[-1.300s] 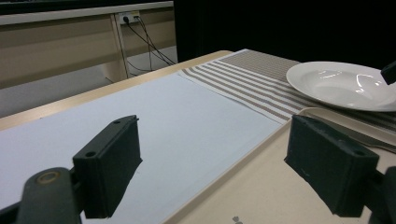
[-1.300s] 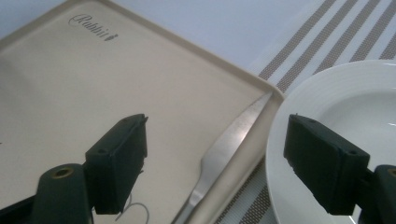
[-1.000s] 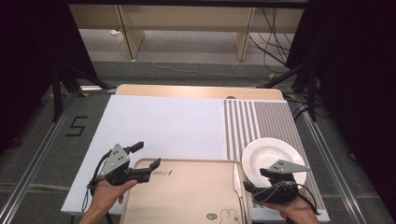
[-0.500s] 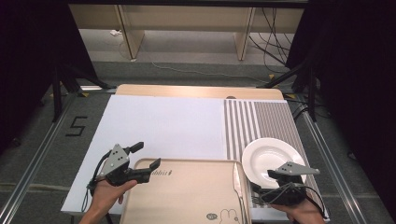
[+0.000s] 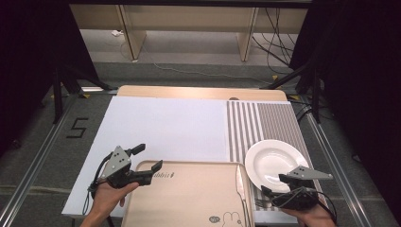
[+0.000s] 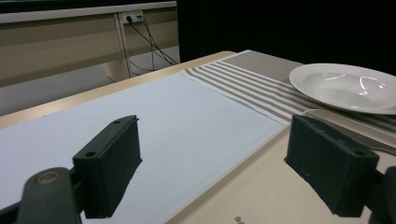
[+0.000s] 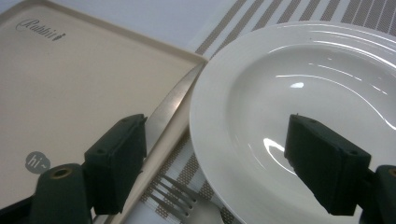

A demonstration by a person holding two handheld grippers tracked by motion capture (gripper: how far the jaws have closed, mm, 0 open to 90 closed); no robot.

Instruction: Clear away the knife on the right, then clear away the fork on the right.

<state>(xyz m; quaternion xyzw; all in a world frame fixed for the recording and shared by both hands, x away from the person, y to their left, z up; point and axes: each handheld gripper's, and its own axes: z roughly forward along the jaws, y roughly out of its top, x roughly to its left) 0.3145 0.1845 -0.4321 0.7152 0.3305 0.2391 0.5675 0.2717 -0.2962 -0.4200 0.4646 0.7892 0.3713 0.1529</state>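
The right tool hangs with its jaws spread over the near rim of the white plate, beside the fork and tray, so a careless closing may tip the plate; the left tool also stands spread.

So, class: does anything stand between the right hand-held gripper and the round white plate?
Nothing visible does. The right hand-held gripper hangs open over the round white plate's near rim; the silver knife and fork lie beside that rim, left of it in the right gripper view.
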